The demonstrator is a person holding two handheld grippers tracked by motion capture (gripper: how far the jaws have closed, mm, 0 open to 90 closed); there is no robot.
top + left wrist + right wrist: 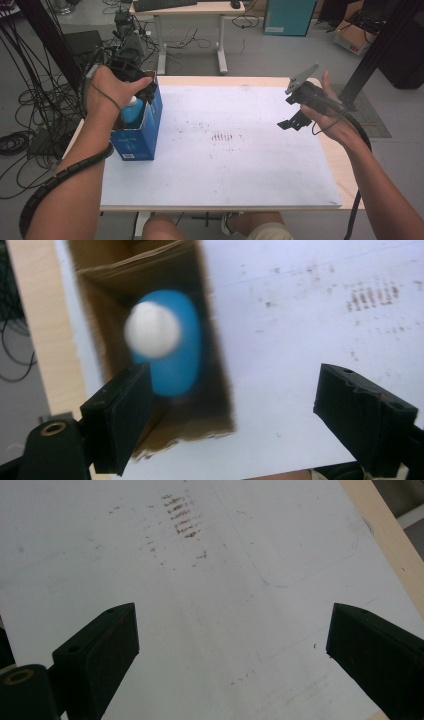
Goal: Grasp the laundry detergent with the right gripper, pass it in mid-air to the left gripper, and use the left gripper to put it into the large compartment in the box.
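Both my jaws stand apart and empty; the bottle [170, 345] sits upright in the box [210, 405] right below my left gripper [235, 415], nearer than my right gripper [232, 655].

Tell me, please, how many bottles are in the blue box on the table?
1. A blue bottle with a white cap stands inside the open blue cardboard box at the table's left edge, below the left gripper. The box's depths are partly hidden, so more could lie there.
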